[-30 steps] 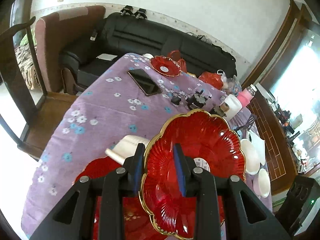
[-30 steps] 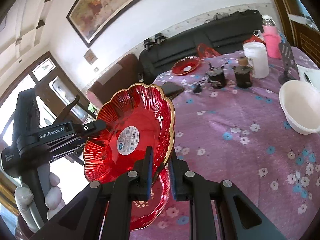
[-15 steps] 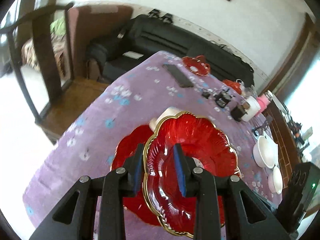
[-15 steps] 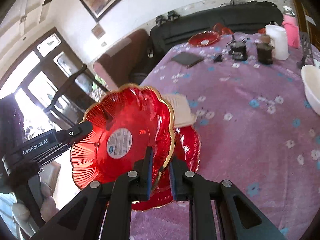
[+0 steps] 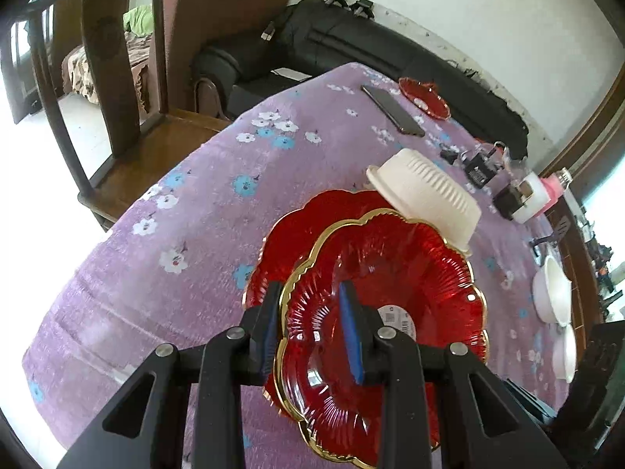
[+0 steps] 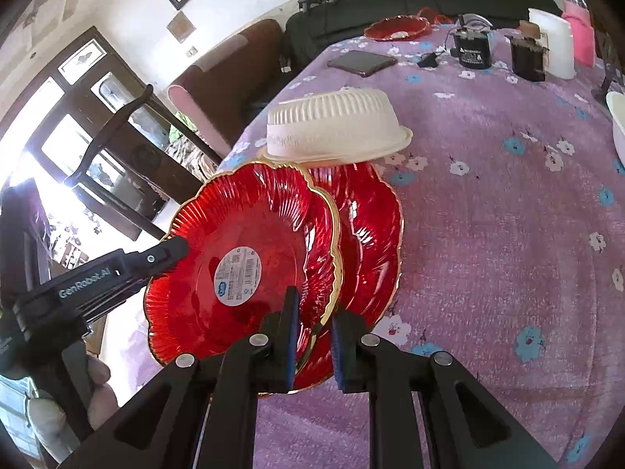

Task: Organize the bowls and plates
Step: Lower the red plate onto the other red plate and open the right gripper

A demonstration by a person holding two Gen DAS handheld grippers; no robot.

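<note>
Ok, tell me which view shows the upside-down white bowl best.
The right wrist view: the white bowl shows whole, inverted, its rim over the edge of the lower red plate. In the left wrist view, the held plate hides part of the bowl.

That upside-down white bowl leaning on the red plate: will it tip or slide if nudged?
Likely yes. The white bowl rests inverted with its rim on the lower red plate, so it looks unsteady. It appears thin, ribbed and light, and the plate looks glossy, so it would probably slide off.

Each wrist camera looks steeply down along its own black fingers, close above the purple flowered tablecloth. Both views share the gold-rimmed red glass plate and overturned white ribbed bowl.
</note>
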